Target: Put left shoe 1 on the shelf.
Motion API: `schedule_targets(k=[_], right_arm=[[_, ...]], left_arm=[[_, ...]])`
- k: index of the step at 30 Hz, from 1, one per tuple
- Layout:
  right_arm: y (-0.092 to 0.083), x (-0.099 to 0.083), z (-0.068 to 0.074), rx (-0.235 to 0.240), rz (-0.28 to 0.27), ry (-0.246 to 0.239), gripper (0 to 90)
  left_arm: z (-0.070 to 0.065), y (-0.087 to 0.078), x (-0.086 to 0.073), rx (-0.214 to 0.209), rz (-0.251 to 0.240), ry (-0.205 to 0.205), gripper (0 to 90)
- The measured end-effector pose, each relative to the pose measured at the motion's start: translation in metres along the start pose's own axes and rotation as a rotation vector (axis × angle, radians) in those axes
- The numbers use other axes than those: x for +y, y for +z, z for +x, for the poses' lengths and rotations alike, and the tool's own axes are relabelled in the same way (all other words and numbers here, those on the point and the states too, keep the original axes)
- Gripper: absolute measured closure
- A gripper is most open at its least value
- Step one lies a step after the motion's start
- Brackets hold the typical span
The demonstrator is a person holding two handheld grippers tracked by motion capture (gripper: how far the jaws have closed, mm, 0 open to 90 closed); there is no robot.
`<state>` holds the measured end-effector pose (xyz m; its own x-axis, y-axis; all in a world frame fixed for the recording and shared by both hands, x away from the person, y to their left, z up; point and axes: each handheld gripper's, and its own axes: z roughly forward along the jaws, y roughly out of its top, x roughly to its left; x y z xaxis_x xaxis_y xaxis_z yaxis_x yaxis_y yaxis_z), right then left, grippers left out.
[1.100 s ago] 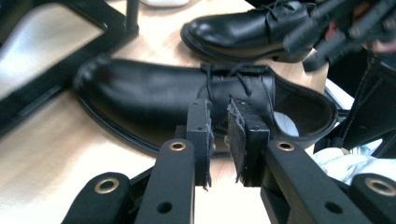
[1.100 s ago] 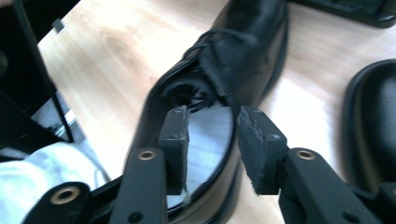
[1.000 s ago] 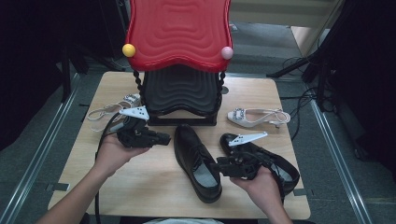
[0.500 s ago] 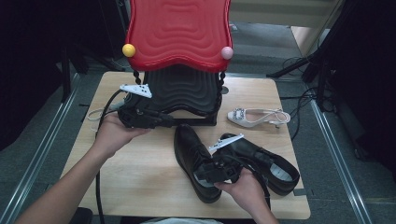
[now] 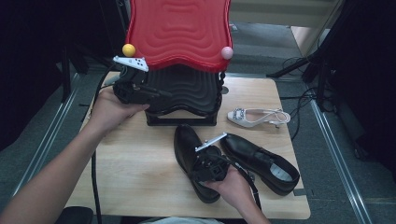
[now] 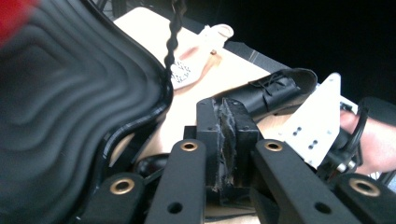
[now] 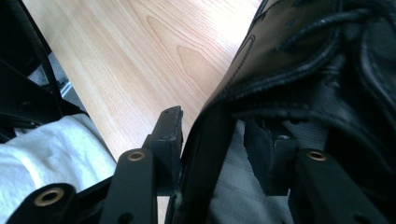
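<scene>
Straddling the heel wall of the left black shoe [image 5: 191, 161], our right claw [image 7: 219, 149] has one jaw outside and one inside the opening; its jaws have just been closing, and whether the pads press the leather we cannot tell. This shoe lies on the table [image 5: 135, 163] beside its mate [image 5: 261, 161]. Our left claw [image 6: 227, 140], jaws just closing to shut and empty, hangs by the black rack shelf [image 5: 187, 91].

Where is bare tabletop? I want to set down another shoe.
Free: the near-left of the table, between the rack, the left black shoe and the front edge. A smaller patch lies behind the sandal. Crowded: near-right, with both black shoes and the right claw.
</scene>
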<state>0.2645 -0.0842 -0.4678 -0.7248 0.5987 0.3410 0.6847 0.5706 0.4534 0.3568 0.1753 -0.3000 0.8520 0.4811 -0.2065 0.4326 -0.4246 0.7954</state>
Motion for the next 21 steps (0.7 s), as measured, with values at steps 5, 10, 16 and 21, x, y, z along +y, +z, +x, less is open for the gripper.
schedule_targets(k=[5, 10, 16, 21], right_arm=[[0.007, 0.004, 0.000, -0.001, 0.003, 0.007, 60.9], [0.015, 0.006, 0.003, -0.024, 0.029, 0.012, 63.1], [0.020, 0.006, 0.004, -0.015, 0.050, 0.009, 67.5], [0.024, 0.008, 0.005, -0.038, 0.096, -0.006, 72.2]], left_arm=[[0.008, -0.007, 0.017, -0.001, -0.026, 0.007, 88.7], [0.012, -0.012, 0.039, 0.029, -0.038, 0.023, 88.5], [0.019, -0.014, 0.065, 0.056, -0.045, 0.039, 88.4], [0.027, -0.011, 0.082, 0.076, -0.052, 0.030, 88.1]])
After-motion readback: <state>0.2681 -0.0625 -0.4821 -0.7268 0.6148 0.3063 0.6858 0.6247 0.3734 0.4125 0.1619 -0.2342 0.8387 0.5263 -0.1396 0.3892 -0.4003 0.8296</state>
